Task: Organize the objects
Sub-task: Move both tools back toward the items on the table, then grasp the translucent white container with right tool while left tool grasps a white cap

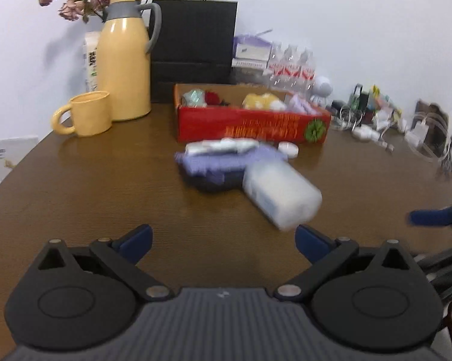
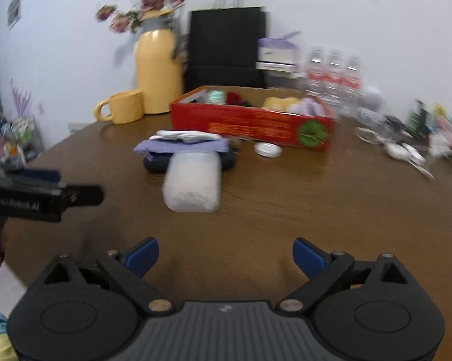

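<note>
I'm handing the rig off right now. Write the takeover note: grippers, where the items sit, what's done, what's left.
Left gripper: open, empty, above the table.
Right gripper: open, empty.
Red box at the back already holds several small items.
Still out in front of it: white plastic jar on its side, purple cloth with a white packet on top over a dark pouch, small white round case.
Left: probably box these; the jar is nearest.

Both handheld grippers, the left gripper [image 1: 223, 240] and the right gripper [image 2: 225, 254], share black linkage arms, blue fingertip pads [image 2: 143, 254], silver pivot screws and ribbed grey bodies.
</note>
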